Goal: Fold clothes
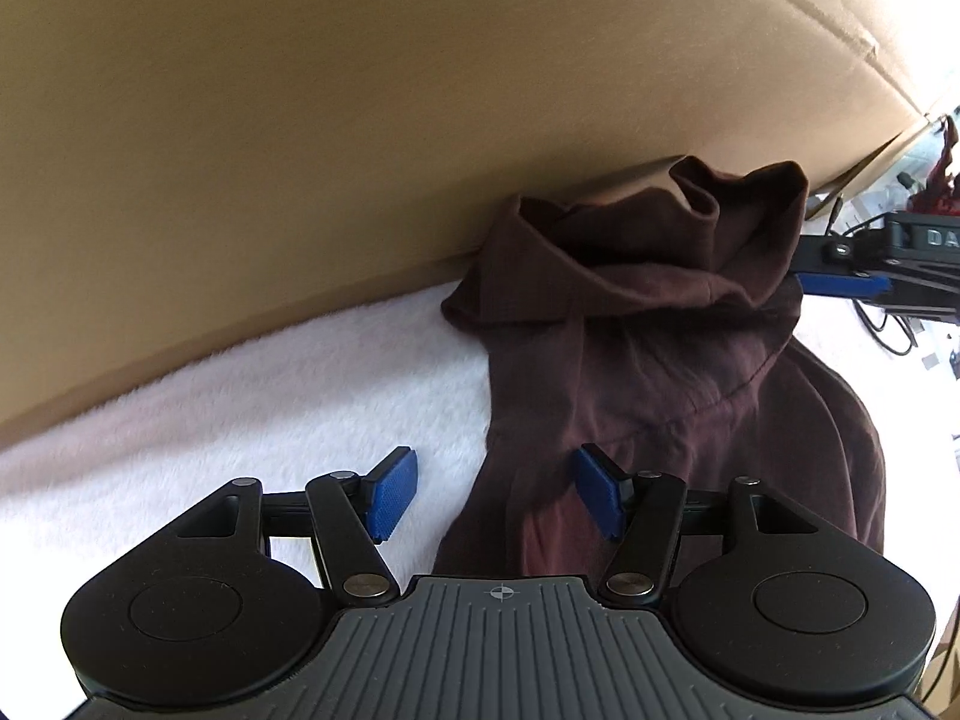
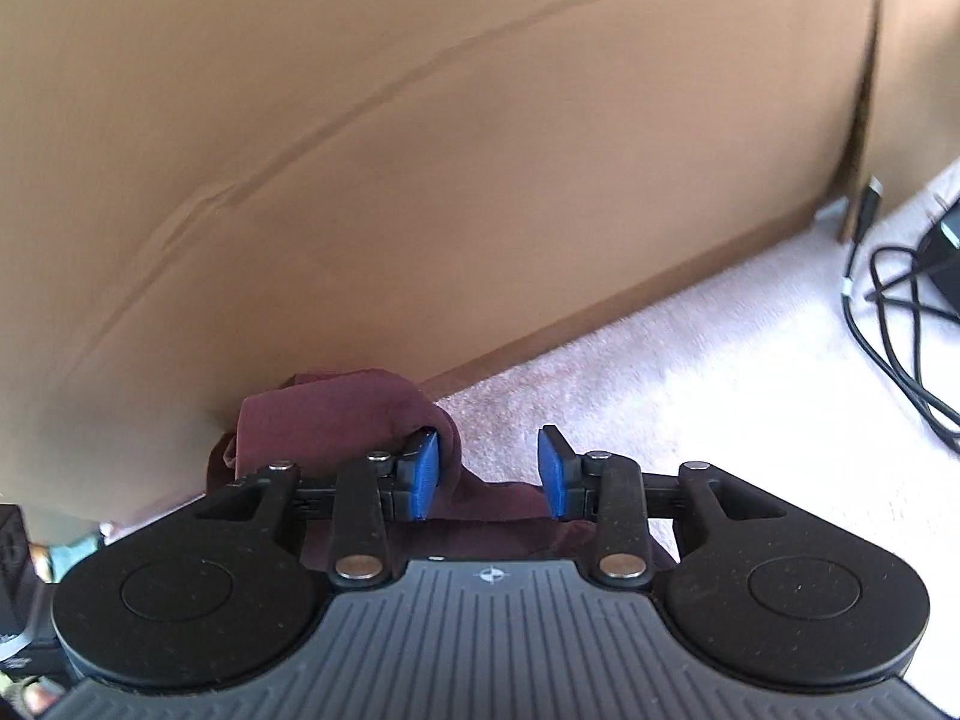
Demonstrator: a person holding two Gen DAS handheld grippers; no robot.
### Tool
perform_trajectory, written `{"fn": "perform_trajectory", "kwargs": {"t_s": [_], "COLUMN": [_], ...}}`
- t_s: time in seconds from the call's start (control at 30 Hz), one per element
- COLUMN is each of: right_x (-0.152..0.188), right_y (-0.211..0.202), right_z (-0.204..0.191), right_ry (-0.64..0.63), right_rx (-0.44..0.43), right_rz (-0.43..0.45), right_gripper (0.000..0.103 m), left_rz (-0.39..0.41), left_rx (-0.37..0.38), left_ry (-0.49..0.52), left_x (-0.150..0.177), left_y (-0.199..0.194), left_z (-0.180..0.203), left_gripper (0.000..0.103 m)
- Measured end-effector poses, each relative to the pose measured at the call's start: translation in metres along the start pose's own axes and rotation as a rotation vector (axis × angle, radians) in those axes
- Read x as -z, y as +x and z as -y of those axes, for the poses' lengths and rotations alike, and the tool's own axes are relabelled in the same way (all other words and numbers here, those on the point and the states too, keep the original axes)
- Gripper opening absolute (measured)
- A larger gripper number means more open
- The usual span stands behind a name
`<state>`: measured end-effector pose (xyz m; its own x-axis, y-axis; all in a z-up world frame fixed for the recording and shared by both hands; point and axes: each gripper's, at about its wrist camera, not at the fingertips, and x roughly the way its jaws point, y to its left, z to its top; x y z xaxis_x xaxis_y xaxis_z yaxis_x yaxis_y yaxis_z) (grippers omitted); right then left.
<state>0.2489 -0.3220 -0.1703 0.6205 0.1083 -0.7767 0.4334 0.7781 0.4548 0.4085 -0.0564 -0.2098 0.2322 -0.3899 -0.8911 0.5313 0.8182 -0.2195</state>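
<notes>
Cardboard box (image 1: 360, 120) stands along the far side of the white fleece blanket (image 1: 270, 372); only its outer wall shows in both views, contents can't be seen. A second cardboard panel (image 2: 918, 60) sits past its right corner.

Maroon garment (image 1: 660, 348) lies bunched on the blanket, its far end piled up against the box wall, folds and a seam visible, not flat. The near part runs toward the left gripper (image 1: 498, 492).

Left gripper: jaws wide apart, nothing clamped. The garment's left edge lies below and between the blue pads (image 1: 393, 495); I can't tell if the right one touches cloth.

Right gripper (image 2: 489, 471): jaws part open, not pinching. The left pad (image 2: 423, 474) sits against a bunched fold of the garment, the right pad is clear over cloth and blanket. In the left wrist view it's at the garment's right edge.

Black cables (image 2: 888, 312) and a black adapter (image 2: 945, 264) lie on the blanket, far right.
</notes>
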Motion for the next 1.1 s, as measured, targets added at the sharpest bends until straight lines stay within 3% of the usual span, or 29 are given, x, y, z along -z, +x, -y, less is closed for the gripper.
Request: {"fn": "perform_trajectory", "kwargs": {"t_s": [0.07, 0.2, 0.37, 0.57, 0.67, 0.77, 0.8, 0.83, 0.93, 1.1], "right_x": [0.0, 0.004, 0.016, 0.039, 0.041, 0.041, 0.04, 0.04, 0.042, 0.04], "right_y": [-0.005, -0.017, -0.022, -0.019, -0.017, -0.01, -0.008, -0.007, -0.004, 0.002], "right_z": [0.005, 0.014, 0.026, 0.024, 0.02, 0.02, 0.02, 0.02, 0.017, 0.001], "right_ry": [-0.013, -0.085, -0.17, -0.253, -0.262, -0.262, -0.263, -0.265, -0.279, -0.35], "right_rx": [0.013, 0.032, 0.041, 0.049, 0.037, 0.031, 0.028, 0.026, 0.025, 0.03], "right_rz": [0.005, 0.003, -0.035, -0.078, -0.095, -0.102, -0.103, -0.102, -0.094, -0.062], "right_gripper": [0.055, 0.056, 0.059, 0.059, 0.059, 0.059, 0.059, 0.059, 0.059, 0.059], "left_rz": [0.004, 0.016, 0.025, 0.011, -0.005, 0.006, 0.01, 0.011, 0.025, 0.044], "left_rx": [-0.004, -0.012, 0.001, 0.095, 0.112, 0.061, 0.046, 0.041, 0.038, -0.002], "left_ry": [0.048, 0.12, 0.131, 0.124, 0.124, 0.141, 0.132, 0.112, 0.053, 0.081], "left_x": [-0.002, 0.001, 0.001, 0.007, 0.008, 0.01, 0.01, 0.011, 0.013, 0.017], "left_y": [-0.001, -0.001, 0.003, -0.001, 0.003, 0.004, 0.003, 0.002, -0.003, -0.003], "left_z": [-0.001, 0.001, -0.002, -0.007, -0.003, 0.0, -0.003, -0.007, -0.001, 0.01], "left_gripper": [0.075, 0.077, 0.081, 0.081, 0.071, 0.05, 0.027, 0.018, 0.011, 0.009]}}
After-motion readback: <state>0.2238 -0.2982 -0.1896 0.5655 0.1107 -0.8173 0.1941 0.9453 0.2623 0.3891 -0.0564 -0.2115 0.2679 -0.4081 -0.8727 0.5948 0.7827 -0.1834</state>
